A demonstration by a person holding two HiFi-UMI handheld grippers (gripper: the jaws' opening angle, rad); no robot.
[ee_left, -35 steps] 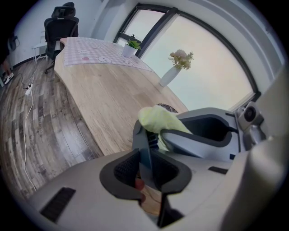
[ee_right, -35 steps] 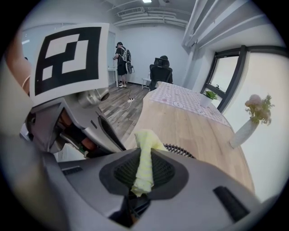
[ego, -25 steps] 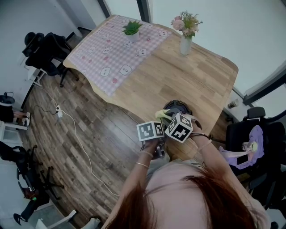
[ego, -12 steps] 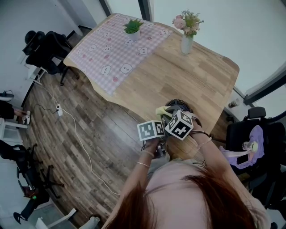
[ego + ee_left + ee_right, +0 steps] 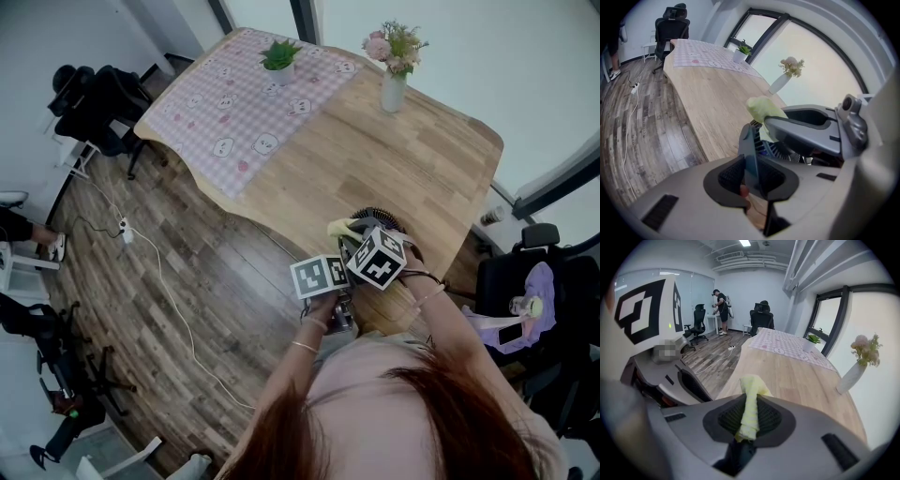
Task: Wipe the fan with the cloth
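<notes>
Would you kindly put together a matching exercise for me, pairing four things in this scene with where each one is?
Things:
1. cloth
2. fan
3. vase of flowers
4. potted plant

Places:
A. on the checked tablecloth
B. on the bare wood of the table
C. pinched in the right gripper
D. clamped by the left gripper

Pairs: 1-C; 2-D; 3-B; 4-A

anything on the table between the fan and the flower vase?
Nothing. In the head view, the stretch of wooden table between the fan and the flower vase is bare.
</notes>
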